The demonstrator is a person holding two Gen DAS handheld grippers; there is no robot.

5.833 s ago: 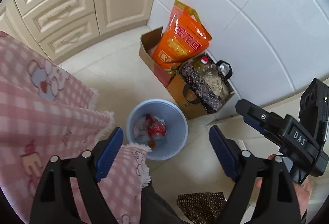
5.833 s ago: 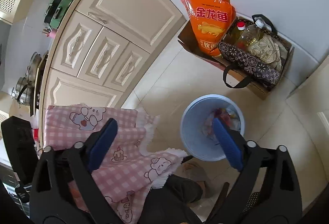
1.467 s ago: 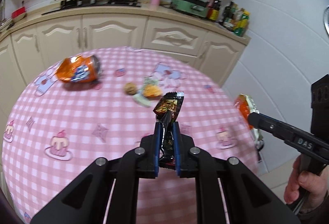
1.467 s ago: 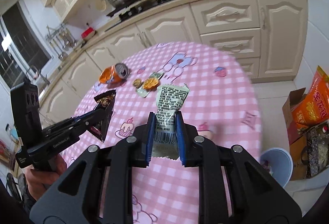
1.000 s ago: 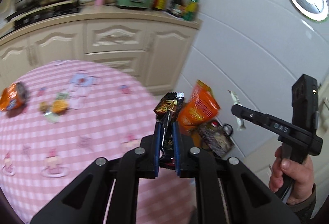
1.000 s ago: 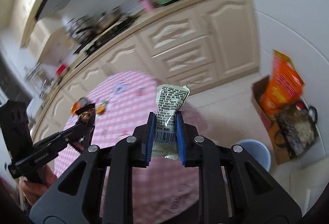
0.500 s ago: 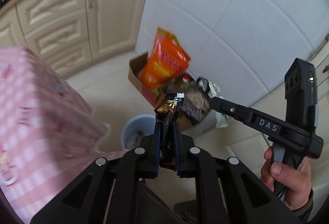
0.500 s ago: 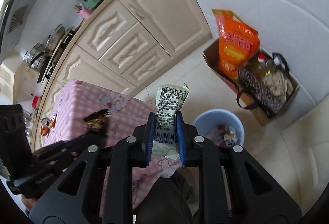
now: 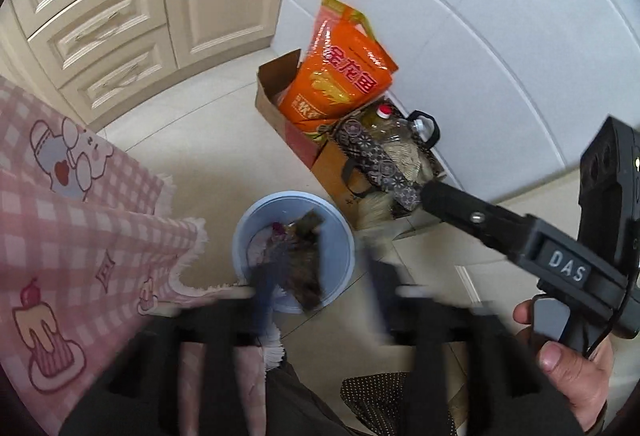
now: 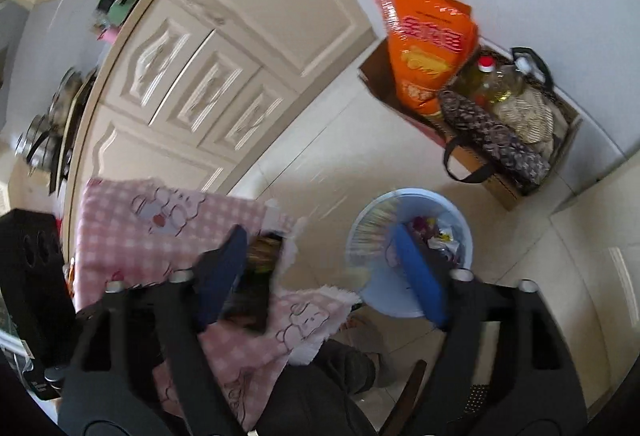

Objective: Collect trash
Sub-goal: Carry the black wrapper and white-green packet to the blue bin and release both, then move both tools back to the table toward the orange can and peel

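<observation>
A light blue trash bin (image 9: 338, 224) stands on the floor beside the table. My left gripper (image 9: 320, 296) hovers just over it, blurred; its jaws are opening. The dark snack wrapper (image 9: 308, 264) has left them and drops into the bin. My right gripper (image 10: 320, 272) is above the bin (image 10: 460, 232) too, its jaws also opening with nothing between the blue pads (image 10: 420, 272). The pale wrapper (image 10: 370, 236) is a blurred streak falling at the bin's near rim. In the left wrist view a hand (image 9: 568, 368) holds the right gripper.
The pink checked tablecloth (image 9: 80, 216) hangs left of the bin. Behind it by the white tiled wall stand a cardboard box with an orange rice bag (image 9: 340, 76) and a patterned tote (image 9: 384, 164) with oil bottles. Cream cabinets (image 9: 100, 36) line the far left.
Both grippers swung off the table and down over the bin. Their jaws, shut on a wrapper each half a second ago, now stand apart, and both wrappers fall free.
</observation>
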